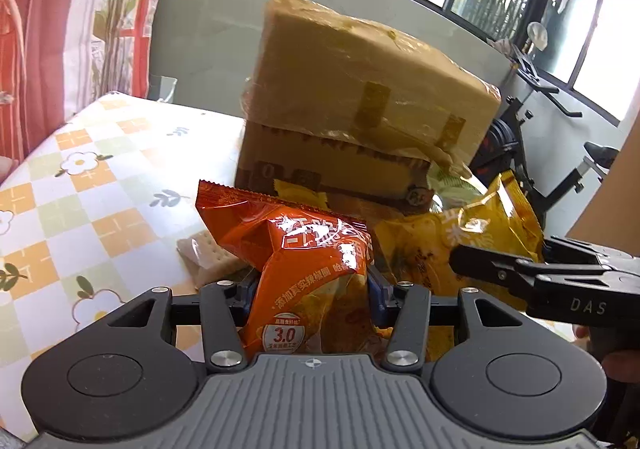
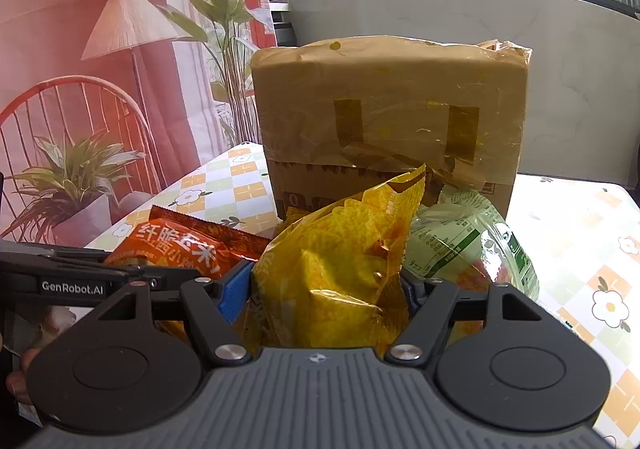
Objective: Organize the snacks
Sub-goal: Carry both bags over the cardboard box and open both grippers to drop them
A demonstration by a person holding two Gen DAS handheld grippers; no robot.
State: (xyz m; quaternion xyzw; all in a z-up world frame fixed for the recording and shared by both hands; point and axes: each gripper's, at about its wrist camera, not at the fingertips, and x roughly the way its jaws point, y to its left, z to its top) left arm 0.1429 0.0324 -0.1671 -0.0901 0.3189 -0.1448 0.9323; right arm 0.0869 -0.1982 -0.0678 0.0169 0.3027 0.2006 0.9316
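My left gripper (image 1: pixel 314 285) is shut on an orange snack bag (image 1: pixel 296 249), whose crimped top stands up between the blue pads. My right gripper (image 2: pixel 324 289) is shut on a crinkled yellow snack bag (image 2: pixel 340 249). The two grippers sit side by side: the right gripper (image 1: pixel 472 263) enters the left wrist view from the right, over the yellow bag (image 1: pixel 424 245). In the right wrist view the left gripper (image 2: pixel 160 275) comes in from the left with the orange bag (image 2: pixel 180 245). A green snack bag (image 2: pixel 472 245) lies to the right of the yellow one.
A taped cardboard box (image 1: pixel 360 97) stands just behind the bags on the flowered tablecloth (image 1: pixel 100 189). A clear cracker packet (image 1: pixel 204 253) lies left of the orange bag, and a small yellow packet (image 1: pixel 300 191) behind it. An exercise bike (image 1: pixel 560 137) stands beyond the table's right edge.
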